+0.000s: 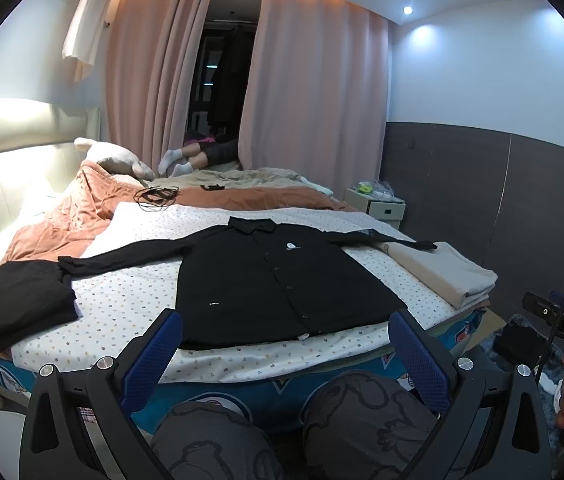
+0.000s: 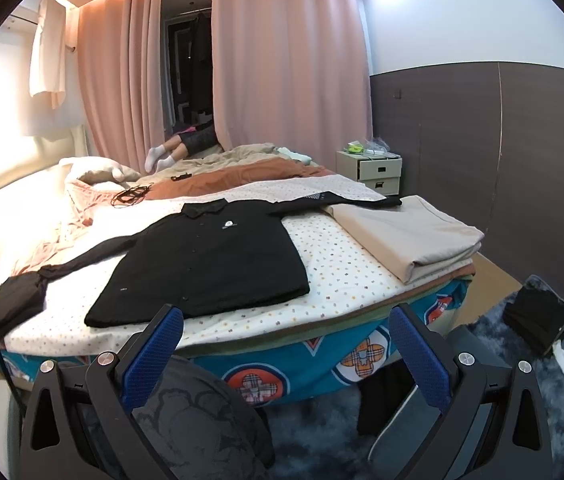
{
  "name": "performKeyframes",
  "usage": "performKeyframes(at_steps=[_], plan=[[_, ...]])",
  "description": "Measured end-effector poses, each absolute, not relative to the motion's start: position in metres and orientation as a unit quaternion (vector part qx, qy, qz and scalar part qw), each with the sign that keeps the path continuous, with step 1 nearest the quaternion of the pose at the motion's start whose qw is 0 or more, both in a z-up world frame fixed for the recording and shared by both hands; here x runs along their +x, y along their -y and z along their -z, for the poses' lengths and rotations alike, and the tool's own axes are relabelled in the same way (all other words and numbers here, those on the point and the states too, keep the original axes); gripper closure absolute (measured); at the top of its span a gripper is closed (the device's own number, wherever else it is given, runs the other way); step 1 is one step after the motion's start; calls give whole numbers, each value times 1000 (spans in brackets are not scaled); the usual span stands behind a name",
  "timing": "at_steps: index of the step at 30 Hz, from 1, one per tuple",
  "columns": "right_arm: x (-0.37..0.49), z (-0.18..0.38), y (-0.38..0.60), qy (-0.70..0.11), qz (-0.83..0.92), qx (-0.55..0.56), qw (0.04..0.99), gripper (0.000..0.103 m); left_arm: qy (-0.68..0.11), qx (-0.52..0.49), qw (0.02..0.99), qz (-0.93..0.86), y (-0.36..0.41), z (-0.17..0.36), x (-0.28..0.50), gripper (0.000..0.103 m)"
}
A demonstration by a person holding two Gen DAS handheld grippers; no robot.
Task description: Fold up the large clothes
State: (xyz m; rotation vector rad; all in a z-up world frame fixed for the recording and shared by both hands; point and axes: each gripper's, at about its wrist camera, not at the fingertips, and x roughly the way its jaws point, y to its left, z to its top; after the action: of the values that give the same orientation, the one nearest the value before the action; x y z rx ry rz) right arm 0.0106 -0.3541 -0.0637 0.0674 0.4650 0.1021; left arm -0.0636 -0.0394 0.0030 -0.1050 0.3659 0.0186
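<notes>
Hanging short of the bed's near edge, the left gripper (image 1: 285,344) has its blue-padded fingers (image 1: 154,356) spread wide with nothing between them; the holder's knees in dark patterned trousers (image 1: 365,412) sit just below. The right gripper (image 2: 285,344) is likewise spread and empty, above the blue shaggy rug (image 2: 493,344) and beside the bed's patterned blue side (image 2: 321,364). The black long-sleeved shirt (image 1: 278,280) lies flat, front up, buttoned, on the white dotted sheet (image 1: 130,280), its hem toward the grippers, collar away, both sleeves stretched out sideways. A small white logo shows on its chest. The sleeve end on the left touches a folded black garment (image 1: 26,304) near the bed's left corner. The other cuff reaches onto a folded beige stack (image 2: 405,232) at the bed's right edge. Farther back: a rumpled rust-coloured quilt (image 1: 82,208), a coil of black cable (image 1: 156,196), pillows. Someone's legs in white socks (image 1: 174,160) poke out past the pink curtains (image 1: 313,92). A small nightstand (image 2: 373,172) stands by the dark wall panel.
</notes>
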Motion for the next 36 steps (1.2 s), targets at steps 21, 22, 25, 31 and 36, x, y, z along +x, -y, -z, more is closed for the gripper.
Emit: performKeyframes(at_steps=[21, 22, 25, 31, 36], plan=[[-6, 62, 353, -218, -60, 28, 974, 0, -172, -51, 984, -13, 36, -7, -80, 0], [-5, 62, 354, -219, -60, 27, 974, 0, -171, -51, 984, -12, 36, -7, -81, 0], [-4, 61, 353, -217, -65, 27, 974, 0, -171, -49, 984, -15, 35, -6, -82, 0], [-2, 59, 347, -219, -71, 27, 973, 0, -169, -54, 984, -15, 32, -6, -85, 0], [-1, 60, 340, -219, -75, 25, 972, 0, -164, -59, 984, -18, 29, -8, -87, 0]])
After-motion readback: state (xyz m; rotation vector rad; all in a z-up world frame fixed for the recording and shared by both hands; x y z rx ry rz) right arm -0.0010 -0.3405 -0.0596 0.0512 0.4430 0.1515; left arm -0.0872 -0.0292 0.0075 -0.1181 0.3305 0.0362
